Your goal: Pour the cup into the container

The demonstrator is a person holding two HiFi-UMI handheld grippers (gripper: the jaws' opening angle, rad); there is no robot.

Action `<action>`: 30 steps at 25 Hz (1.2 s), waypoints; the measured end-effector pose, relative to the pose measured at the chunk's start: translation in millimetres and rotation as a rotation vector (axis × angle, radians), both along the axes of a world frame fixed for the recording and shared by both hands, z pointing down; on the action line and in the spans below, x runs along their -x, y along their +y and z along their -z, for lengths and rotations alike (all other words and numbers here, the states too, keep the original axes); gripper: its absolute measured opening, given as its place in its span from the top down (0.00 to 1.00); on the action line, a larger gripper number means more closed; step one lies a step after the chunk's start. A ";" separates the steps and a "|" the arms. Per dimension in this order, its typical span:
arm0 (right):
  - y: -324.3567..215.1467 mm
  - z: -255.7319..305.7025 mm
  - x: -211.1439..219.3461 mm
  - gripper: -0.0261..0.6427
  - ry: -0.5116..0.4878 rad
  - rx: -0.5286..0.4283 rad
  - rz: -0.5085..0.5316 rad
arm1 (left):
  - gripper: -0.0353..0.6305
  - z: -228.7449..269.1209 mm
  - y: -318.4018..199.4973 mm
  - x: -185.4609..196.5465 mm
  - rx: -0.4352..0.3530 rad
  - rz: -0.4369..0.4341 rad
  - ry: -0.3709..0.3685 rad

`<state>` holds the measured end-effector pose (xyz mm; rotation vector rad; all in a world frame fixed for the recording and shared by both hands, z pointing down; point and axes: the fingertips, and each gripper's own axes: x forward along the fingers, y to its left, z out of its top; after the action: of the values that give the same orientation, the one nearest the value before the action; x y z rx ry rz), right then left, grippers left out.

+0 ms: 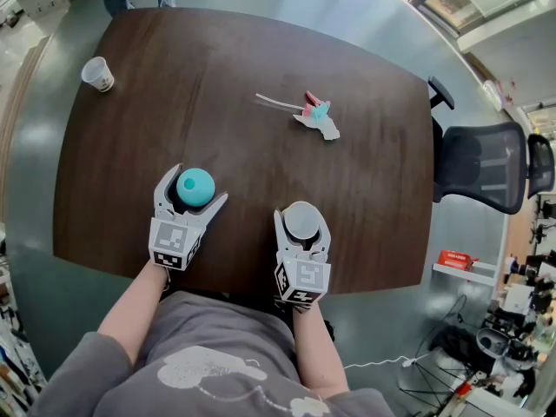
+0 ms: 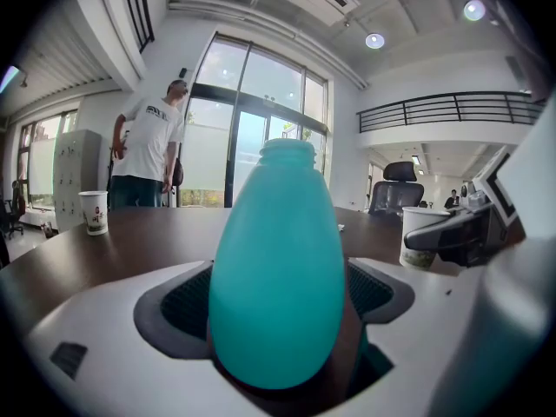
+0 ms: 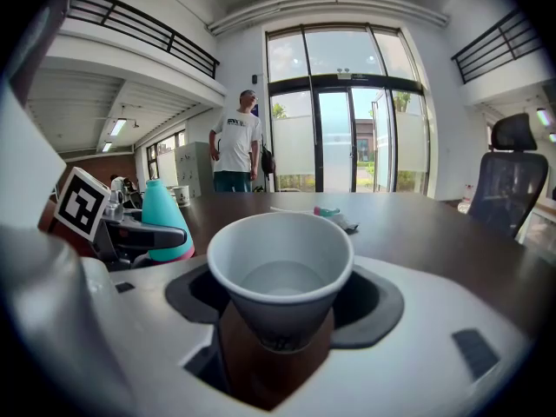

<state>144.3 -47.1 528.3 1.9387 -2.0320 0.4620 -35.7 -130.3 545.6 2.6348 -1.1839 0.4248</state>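
Two jobs: paper cup [image 3: 280, 272] pinched upright in right tongs [image 1: 302, 222], likely so nothing spills; teal bottle [image 2: 276, 276] standing loose between wide-open left tongs [image 1: 196, 185], likely ready for pouring

Shadow inside my left claw [image 1: 198, 185] hides the teal bottle's [image 2: 276, 268] base. The cup's [image 3: 280, 276] foot sinks unseen into my right claw [image 1: 302, 222], its print too dim to read; the far paper cup's [image 1: 97, 74], too small.

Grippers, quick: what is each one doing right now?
Left gripper: open, teal bottle between its jaws, not gripped.
Right gripper: closed on the paper cup.
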 end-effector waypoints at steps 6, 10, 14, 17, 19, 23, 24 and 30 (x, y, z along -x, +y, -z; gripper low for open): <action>2.8 -2.6 -1.4 0.50 0.001 0.010 -0.002 | 0.23 -3.8 -3.3 -1.6 0.004 0.002 -0.014; 4.7 -3.6 -2.5 0.50 0.002 0.014 -0.005 | 0.23 -7.0 -3.2 -2.1 0.015 -0.007 -0.011; 5.8 -2.2 -2.2 0.50 0.006 0.014 -0.004 | 0.30 -4.8 -4.3 -2.0 0.010 -0.008 -0.018; 6.6 -0.4 -1.7 0.50 0.009 0.011 -0.002 | 0.31 -4.5 -4.0 -2.3 0.010 -0.015 -0.024; 7.8 0.9 -2.4 0.50 0.010 0.009 -0.003 | 0.31 -4.1 -2.8 -1.9 0.012 -0.018 -0.027; 10.1 4.3 -3.6 0.50 0.008 0.006 -0.008 | 0.31 1.5 0.7 -1.8 0.021 -0.032 -0.023; 10.4 5.8 -3.8 0.50 0.003 0.004 -0.010 | 0.31 2.7 1.7 -1.5 0.024 -0.035 -0.023; 11.6 17.8 1.7 0.51 -0.005 -0.014 0.028 | 0.31 15.3 14.2 -8.7 0.042 -0.100 -0.011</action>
<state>142.6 -35.5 510.5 1.9171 -2.0680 0.4473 -27.0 -116.1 530.3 2.6671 -1.0382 0.4776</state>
